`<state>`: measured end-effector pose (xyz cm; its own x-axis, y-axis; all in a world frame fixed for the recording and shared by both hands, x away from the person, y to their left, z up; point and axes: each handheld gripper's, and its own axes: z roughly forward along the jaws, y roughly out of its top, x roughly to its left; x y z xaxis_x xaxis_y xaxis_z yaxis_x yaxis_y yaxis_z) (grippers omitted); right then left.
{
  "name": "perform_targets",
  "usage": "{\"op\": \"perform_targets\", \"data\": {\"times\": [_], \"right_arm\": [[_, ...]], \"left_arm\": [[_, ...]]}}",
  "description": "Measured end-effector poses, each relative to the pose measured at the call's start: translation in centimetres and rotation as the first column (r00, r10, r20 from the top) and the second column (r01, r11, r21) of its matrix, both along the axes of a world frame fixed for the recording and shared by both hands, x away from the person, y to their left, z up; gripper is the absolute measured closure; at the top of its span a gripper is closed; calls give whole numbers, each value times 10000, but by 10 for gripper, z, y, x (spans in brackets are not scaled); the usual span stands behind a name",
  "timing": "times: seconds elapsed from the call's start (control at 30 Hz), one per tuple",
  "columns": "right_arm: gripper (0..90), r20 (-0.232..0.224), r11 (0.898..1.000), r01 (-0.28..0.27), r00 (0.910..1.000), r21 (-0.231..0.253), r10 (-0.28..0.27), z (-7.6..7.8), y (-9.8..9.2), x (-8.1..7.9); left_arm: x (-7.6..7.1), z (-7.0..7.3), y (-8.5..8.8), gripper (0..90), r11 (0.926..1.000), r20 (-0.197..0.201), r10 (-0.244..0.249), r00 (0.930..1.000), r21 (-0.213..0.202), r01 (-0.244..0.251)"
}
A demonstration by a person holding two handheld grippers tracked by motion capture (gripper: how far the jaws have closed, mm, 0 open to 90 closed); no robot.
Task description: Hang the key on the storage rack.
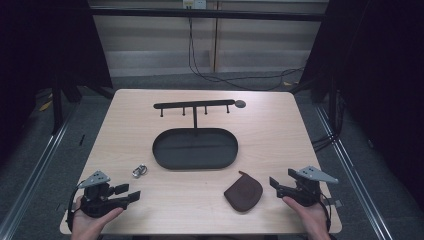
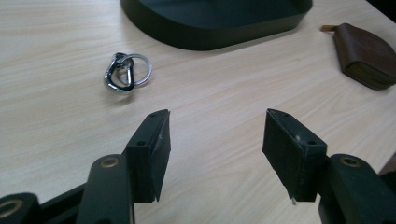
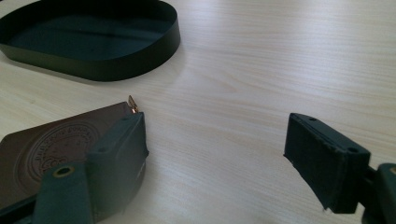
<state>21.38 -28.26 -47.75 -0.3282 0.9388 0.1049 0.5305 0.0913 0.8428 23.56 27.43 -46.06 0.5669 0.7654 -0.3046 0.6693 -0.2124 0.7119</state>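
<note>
Our tabletop (image 1: 270, 125) layout

We see the tray (image 1: 195, 149) centred, rack (image 1: 194, 105) behind it, key ring (image 1: 139, 171) front-left, pouch (image 1: 243, 191) front-right.

High view: table (image 1: 280, 130) evenly lit from overhead, pale wood bright, small soft shadows. Surroundings at 9 and 3 o'clock fall to near black. Mild softness overall. Left gripper view: carabiner ring (image 2: 126, 71) fairly sharp with faint glint; near jaws slightly soft. Right gripper view: oval tray (image 3: 140, 65) dark, little inner detail; broad sheen on wood toward 1 o'clock; near jaws blurred.
</note>
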Motion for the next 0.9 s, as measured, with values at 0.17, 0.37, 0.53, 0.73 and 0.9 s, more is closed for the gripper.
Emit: {"op": "perform_targets", "data": {"times": [0.17, 0.37, 0.53, 0.73, 0.9], "right_arm": [[207, -145, 9997, -19, 9999, 223, 23, 0, -4, 0], [222, -253, 9996, -125, 9996, 252, 131, 2, -4, -1], [222, -318, 9991, -80, 9995, 405, 92, 3, -6, -2], [225, -362, 9993, -204, 9991, 316, 216, 3, -4, -2], [225, -376, 9990, -254, 9989, 363, 267, 3, -4, -2]], "left_arm": [[3, 1, 0, 458, 9999, -151, 52, 9999, -89, -54], [2, 3, -1, 502, 9993, -221, -219, 9995, -305, 212], [3, 6, -3, 467, 9994, -142, -314, 9994, -163, 312], [5, 8, -7, 464, 9977, -169, -611, 9980, 278, 616], [12, 17, -16, 496, 9907, -265, -1018, 9944, 875, 1038]]}}
